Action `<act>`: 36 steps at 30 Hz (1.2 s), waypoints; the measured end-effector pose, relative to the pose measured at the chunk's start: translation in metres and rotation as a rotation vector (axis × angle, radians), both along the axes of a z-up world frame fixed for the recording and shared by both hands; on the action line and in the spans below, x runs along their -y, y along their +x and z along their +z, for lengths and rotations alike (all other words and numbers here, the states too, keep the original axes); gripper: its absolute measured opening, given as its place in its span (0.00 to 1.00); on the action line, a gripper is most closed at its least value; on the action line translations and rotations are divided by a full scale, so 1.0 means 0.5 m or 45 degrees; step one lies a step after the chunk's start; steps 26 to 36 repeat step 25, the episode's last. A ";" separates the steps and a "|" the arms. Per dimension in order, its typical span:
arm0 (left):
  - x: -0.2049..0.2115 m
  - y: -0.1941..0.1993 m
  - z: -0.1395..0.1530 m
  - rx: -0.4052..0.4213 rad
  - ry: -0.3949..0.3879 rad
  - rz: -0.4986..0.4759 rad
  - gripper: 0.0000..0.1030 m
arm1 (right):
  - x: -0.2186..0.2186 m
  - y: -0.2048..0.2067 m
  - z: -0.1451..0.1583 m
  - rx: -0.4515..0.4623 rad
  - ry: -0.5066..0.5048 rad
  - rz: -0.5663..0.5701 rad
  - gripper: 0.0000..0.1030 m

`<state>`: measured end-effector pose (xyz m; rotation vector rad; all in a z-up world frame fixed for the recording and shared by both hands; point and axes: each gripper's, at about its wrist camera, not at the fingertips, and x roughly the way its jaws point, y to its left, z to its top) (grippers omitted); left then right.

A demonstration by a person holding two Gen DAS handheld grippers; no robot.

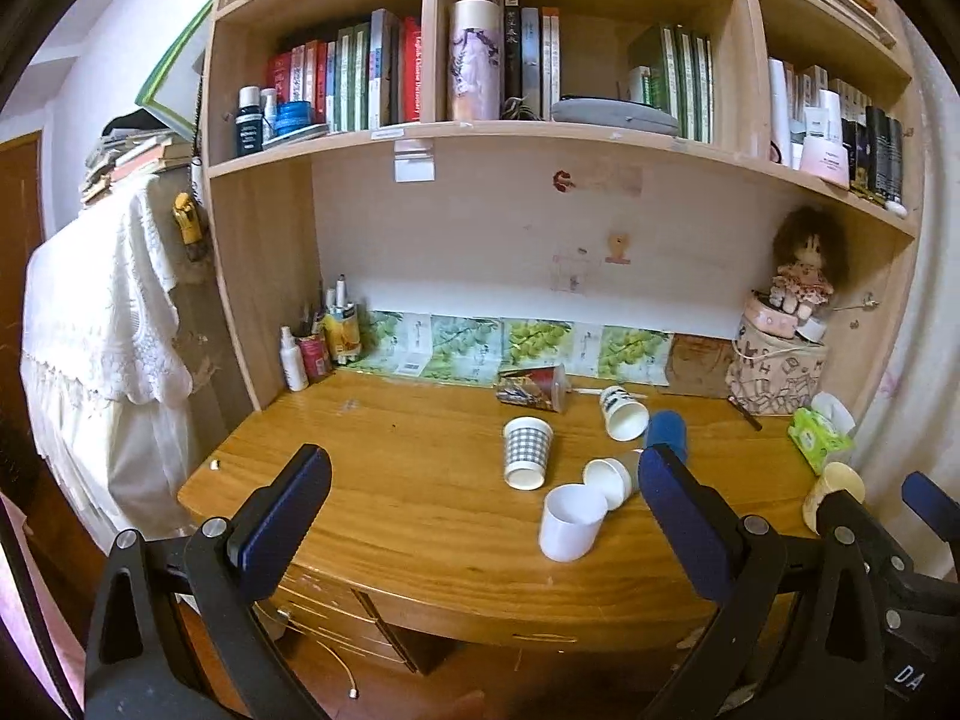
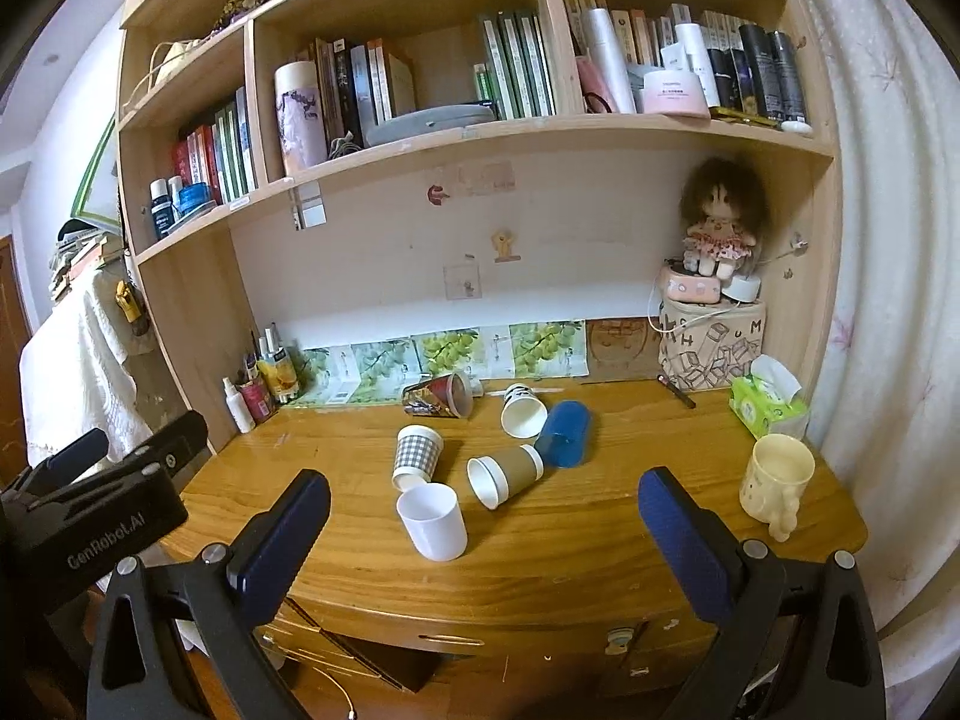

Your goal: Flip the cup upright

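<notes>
1. Low in both wrist views, my left claw [image 1: 483,501] and right claw [image 2: 483,525] stand spread wide with nothing between the pads, held back off the near edge of the wooden desk [image 2: 600,546].
2. Just beyond the right claw, left of centre, a white plastic cup [image 2: 433,521] appears already upright; touching its far side lies a checked paper cup [image 2: 417,456], on its side.
3. Centre frame, a brown-sleeved paper cup [image 2: 504,476] lies tipped, mouth toward me, touching a blue cup [image 2: 564,433] behind it. A striped cup [image 2: 523,411] and a red printed cup [image 2: 438,396] lie tipped further back.
4. At the right edge a cream mug [image 2: 774,480] stands upright.
5. Risk, as I judge it: the cups crowd together, so a pad closing on one may shove or roll its neighbour, or topple the white one; thin paper walls may crumple.
</notes>
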<state>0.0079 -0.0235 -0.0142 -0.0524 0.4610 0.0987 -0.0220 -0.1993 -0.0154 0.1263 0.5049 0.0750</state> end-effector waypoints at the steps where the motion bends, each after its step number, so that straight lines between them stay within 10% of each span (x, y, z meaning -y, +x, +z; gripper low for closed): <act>1: 0.001 -0.001 0.000 -0.001 -0.001 -0.006 0.99 | 0.000 -0.001 0.001 0.005 0.001 -0.002 1.00; 36: 0.011 -0.004 0.001 0.008 0.015 -0.047 0.99 | -0.008 0.002 0.001 -0.009 -0.002 0.011 1.00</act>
